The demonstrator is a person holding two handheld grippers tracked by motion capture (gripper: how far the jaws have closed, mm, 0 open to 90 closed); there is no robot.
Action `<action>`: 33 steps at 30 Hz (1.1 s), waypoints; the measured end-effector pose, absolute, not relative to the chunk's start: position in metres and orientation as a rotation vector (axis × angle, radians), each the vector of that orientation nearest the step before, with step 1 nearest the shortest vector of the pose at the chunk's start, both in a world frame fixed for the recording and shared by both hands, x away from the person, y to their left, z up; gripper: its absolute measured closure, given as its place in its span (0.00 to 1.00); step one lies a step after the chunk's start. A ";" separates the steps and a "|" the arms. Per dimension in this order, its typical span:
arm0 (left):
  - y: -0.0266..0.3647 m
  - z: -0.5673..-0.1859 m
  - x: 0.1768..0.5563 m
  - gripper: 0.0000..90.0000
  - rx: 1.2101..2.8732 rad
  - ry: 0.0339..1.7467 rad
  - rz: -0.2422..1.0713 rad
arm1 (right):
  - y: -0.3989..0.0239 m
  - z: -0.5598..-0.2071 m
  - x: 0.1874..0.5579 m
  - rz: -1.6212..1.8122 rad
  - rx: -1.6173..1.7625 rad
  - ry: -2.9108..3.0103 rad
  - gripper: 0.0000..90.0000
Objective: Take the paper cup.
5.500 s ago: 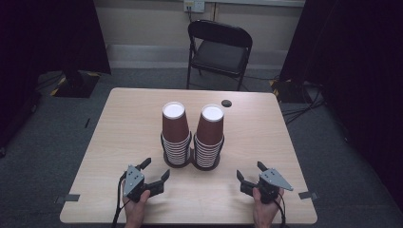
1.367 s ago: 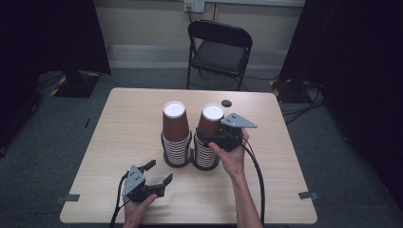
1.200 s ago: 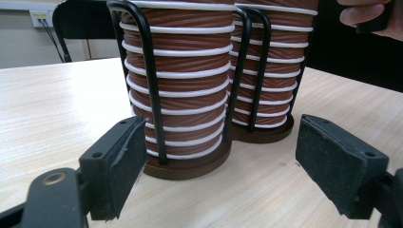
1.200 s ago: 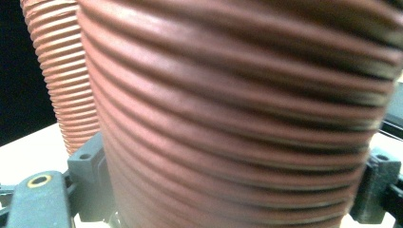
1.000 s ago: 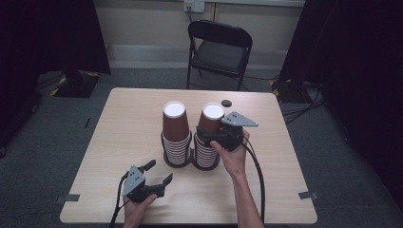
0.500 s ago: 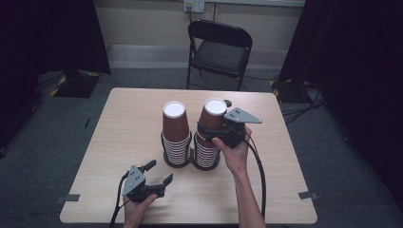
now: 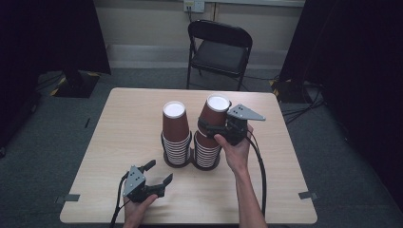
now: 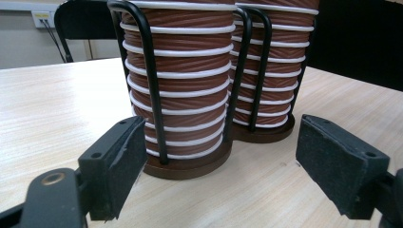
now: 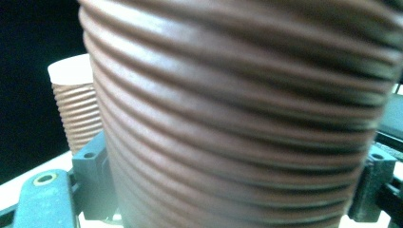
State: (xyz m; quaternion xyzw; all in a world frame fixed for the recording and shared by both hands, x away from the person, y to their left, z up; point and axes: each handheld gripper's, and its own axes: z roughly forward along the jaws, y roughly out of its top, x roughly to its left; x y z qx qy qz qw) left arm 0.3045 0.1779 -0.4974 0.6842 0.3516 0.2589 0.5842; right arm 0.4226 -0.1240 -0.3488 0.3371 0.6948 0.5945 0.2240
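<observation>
Right gripper [image 7: 215, 129] pinches the top cup [image 7: 215, 115], now lifted and tilted above the right stack [image 7: 207, 151], higher than before. Left gripper [image 7: 153, 178] unmoved on table [image 7: 119, 123], jaws spread.

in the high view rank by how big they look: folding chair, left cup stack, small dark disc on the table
1. folding chair, though farther from the camera
2. left cup stack
3. small dark disc, partly hidden behind the lifted cup

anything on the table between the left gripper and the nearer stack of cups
Nothing: in the left gripper view, bare wooden table runs from the open left gripper to the left cup stack. The high view shows the same bare stretch.
</observation>
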 end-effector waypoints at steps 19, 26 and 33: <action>0.177 -0.497 0.304 0.19 1.598 0.817 0.610 | -0.126 -0.331 0.424 1.686 0.922 1.868 0.16; 0.177 -0.497 0.305 0.19 1.603 0.815 0.611 | -0.129 -0.321 0.422 1.725 0.927 1.824 0.16; 0.177 -0.497 0.305 0.20 1.603 0.814 0.608 | -0.134 -0.319 0.423 1.754 0.946 1.805 0.16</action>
